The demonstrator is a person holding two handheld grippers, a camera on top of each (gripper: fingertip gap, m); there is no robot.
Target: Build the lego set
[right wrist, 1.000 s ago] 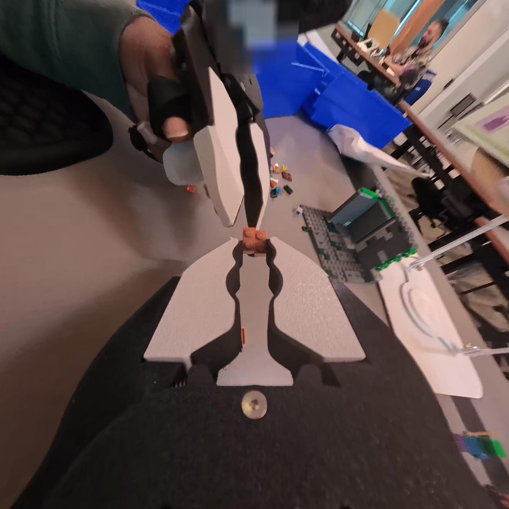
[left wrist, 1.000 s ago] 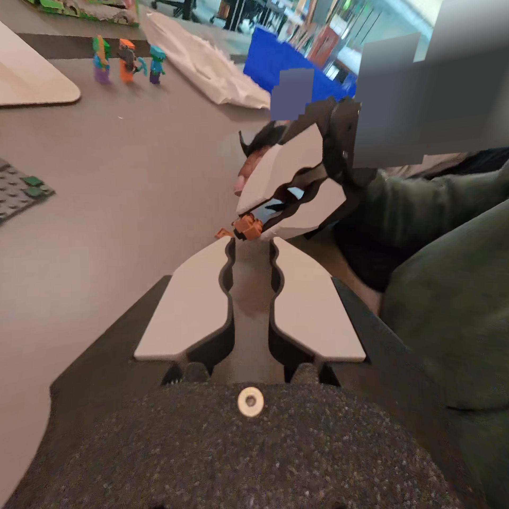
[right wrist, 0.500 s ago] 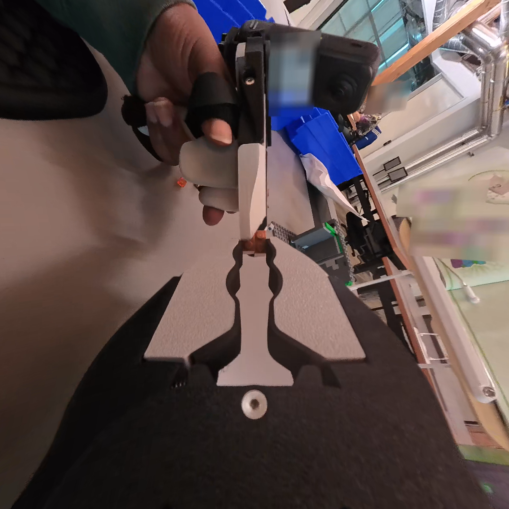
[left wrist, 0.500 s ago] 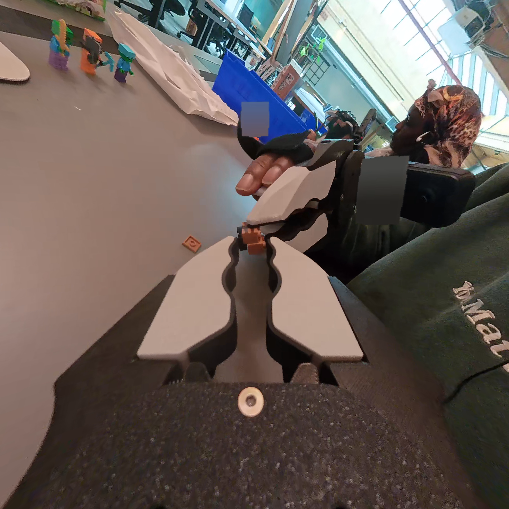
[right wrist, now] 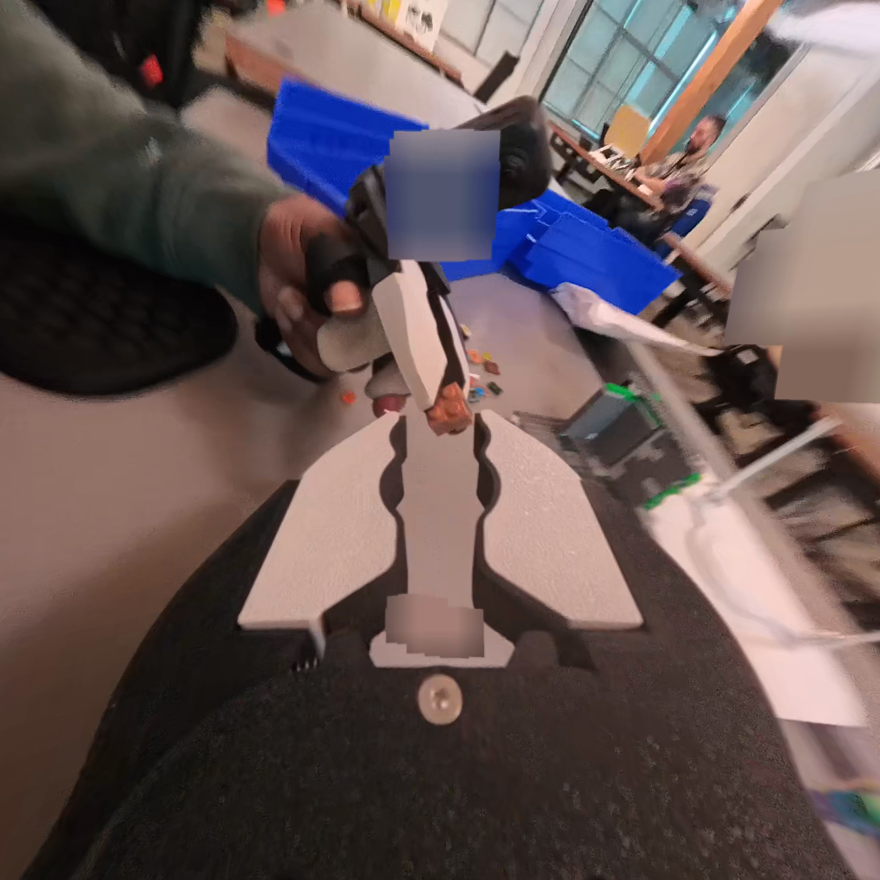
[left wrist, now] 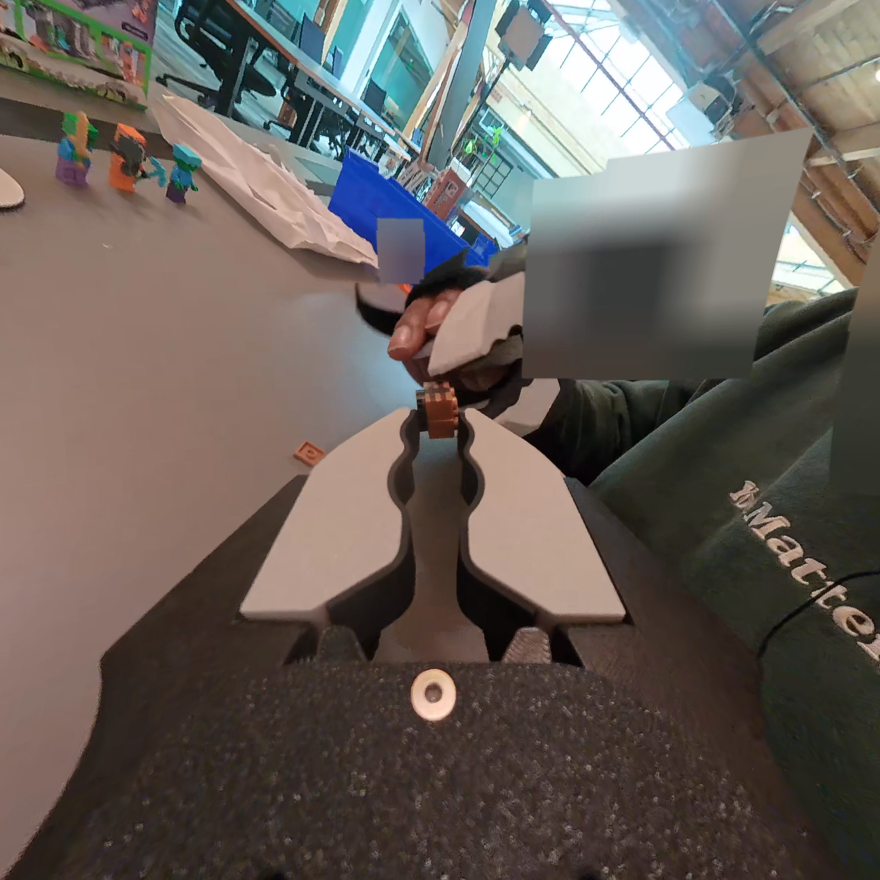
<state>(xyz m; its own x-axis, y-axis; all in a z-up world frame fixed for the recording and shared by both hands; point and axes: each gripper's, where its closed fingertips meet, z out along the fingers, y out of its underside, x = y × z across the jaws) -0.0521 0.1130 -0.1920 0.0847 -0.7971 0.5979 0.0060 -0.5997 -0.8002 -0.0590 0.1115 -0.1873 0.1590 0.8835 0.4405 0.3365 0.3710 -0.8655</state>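
My left gripper (left wrist: 437,415) is shut on a small brown lego brick stack (left wrist: 439,416) with a dark piece on its far end, held above the grey table (left wrist: 166,357). In the right wrist view the left gripper (right wrist: 445,393) comes down from above with the brown stack (right wrist: 450,410) in its tips. My right gripper (right wrist: 440,419) is open, its tips on either side of the stack and clear of it. In the left wrist view the right gripper's fingers (left wrist: 469,328) sit just behind and above the stack.
Three minifigures (left wrist: 126,157), a crumpled white bag (left wrist: 266,190), blue bins (left wrist: 395,209) and a loose tan tile (left wrist: 308,451) are on the table. The part-built grey and green model (right wrist: 614,428), loose pieces (right wrist: 481,366) and white paper (right wrist: 743,595) lie to the right.
The brown stack passed from my right gripper to my left. The right gripper opened and drew back a little; both grippers tilted.
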